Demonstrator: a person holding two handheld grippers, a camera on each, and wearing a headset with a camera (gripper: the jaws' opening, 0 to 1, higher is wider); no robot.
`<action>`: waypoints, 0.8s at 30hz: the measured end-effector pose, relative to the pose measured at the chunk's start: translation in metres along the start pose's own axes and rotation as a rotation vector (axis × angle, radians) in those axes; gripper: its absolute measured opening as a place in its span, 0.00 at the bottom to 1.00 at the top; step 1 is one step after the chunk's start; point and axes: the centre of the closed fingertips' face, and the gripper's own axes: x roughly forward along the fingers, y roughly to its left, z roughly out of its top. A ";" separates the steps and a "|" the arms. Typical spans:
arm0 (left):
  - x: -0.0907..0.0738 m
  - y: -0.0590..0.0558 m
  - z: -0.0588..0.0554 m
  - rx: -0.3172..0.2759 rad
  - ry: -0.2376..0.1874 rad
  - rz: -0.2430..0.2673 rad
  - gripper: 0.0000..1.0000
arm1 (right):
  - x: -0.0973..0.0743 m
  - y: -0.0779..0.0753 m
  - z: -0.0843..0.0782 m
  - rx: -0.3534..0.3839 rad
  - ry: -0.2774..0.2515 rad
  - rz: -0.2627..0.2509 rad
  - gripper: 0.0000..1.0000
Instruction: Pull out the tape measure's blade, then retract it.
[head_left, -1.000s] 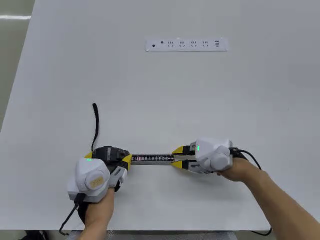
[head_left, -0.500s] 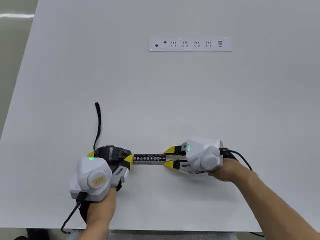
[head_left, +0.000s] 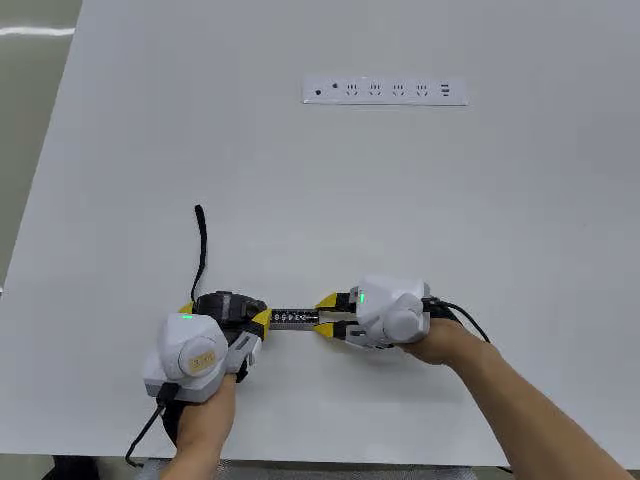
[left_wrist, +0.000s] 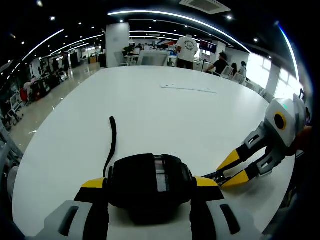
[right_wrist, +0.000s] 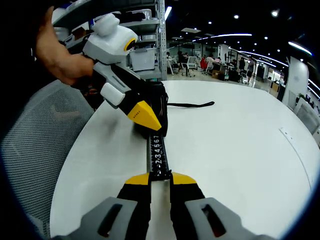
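Gripping the black tape measure (head_left: 225, 305) by its case, my left gripper (head_left: 222, 312) has its fingers clamped on either side of it, low on the white bench (head_left: 400, 200) near the front edge. My right gripper (head_left: 325, 315), close by to the right, has its yellow-tipped fingers pressed together on the end of the blade (head_left: 293, 318). A short numbered stretch of the blade runs straight between the two grippers. In the right gripper view, the digits 2 to 7 read along the blade toward the case. The tape measure's black wrist strap (head_left: 200, 250) trails away across the bench behind the case. A white power strip (head_left: 385, 91) lies well apart, toward the far side.
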 end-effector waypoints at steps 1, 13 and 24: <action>0.000 0.000 0.000 0.001 0.000 0.000 0.63 | 0.001 0.000 0.001 -0.001 0.000 0.000 0.12; 0.000 0.000 0.000 -0.005 0.004 -0.004 0.63 | 0.016 0.002 0.012 -0.006 -0.007 0.009 0.12; 0.000 0.000 0.000 -0.012 0.007 -0.011 0.63 | 0.031 0.004 0.024 0.004 -0.016 0.013 0.12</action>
